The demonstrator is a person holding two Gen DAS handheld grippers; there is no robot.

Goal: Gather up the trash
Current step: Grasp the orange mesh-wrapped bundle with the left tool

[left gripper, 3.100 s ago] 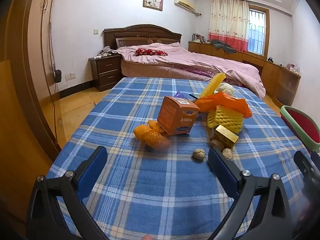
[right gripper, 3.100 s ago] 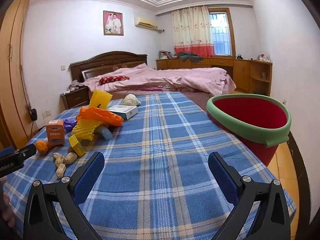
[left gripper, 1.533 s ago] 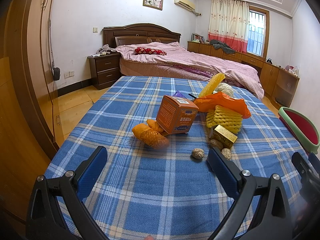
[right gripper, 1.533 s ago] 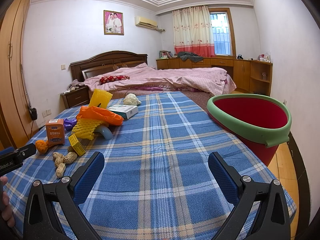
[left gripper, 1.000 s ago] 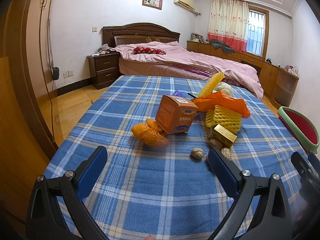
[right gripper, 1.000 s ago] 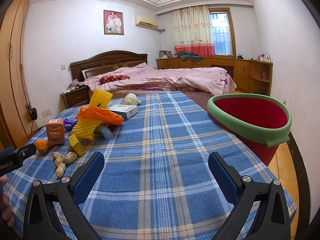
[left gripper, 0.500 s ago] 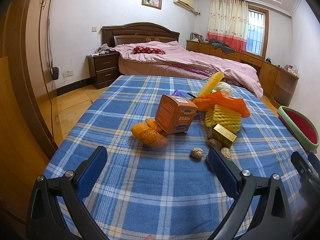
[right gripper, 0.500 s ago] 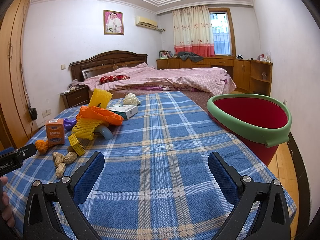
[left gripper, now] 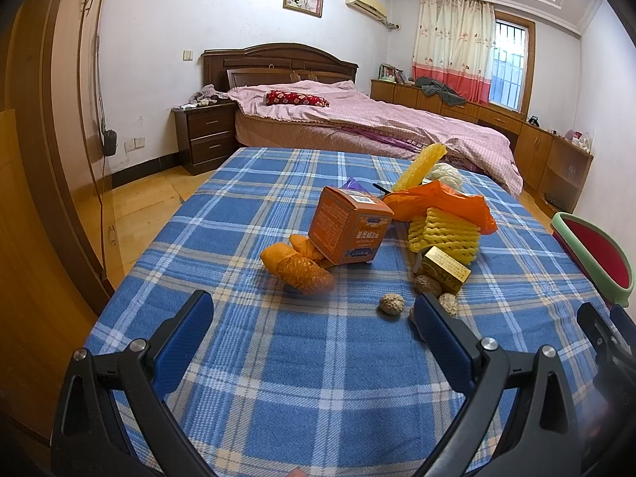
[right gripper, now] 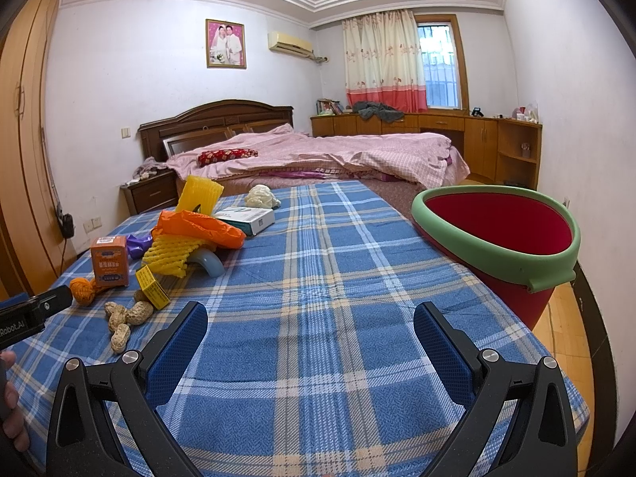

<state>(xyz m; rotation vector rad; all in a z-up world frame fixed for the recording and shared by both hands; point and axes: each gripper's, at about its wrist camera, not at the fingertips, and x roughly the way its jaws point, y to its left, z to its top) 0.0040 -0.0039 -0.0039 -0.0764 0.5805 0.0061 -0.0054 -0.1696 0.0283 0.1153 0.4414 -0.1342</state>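
Trash lies on the blue plaid table: an orange box, orange peels, yellow foam net, an orange bag, a small gold box and peanuts. My left gripper is open and empty, hovering just short of the peels and peanuts. My right gripper is open and empty over bare cloth. The red bin with a green rim stands at the table's right edge. The same pile shows at left in the right wrist view.
A white box, crumpled white paper and a yellow foam sleeve lie farther back. A bed stands beyond the table, a nightstand and wooden wardrobe to the left, cabinets at right.
The left gripper has drifted slightly nearer the pile. The right gripper has not moved. Both stay open.
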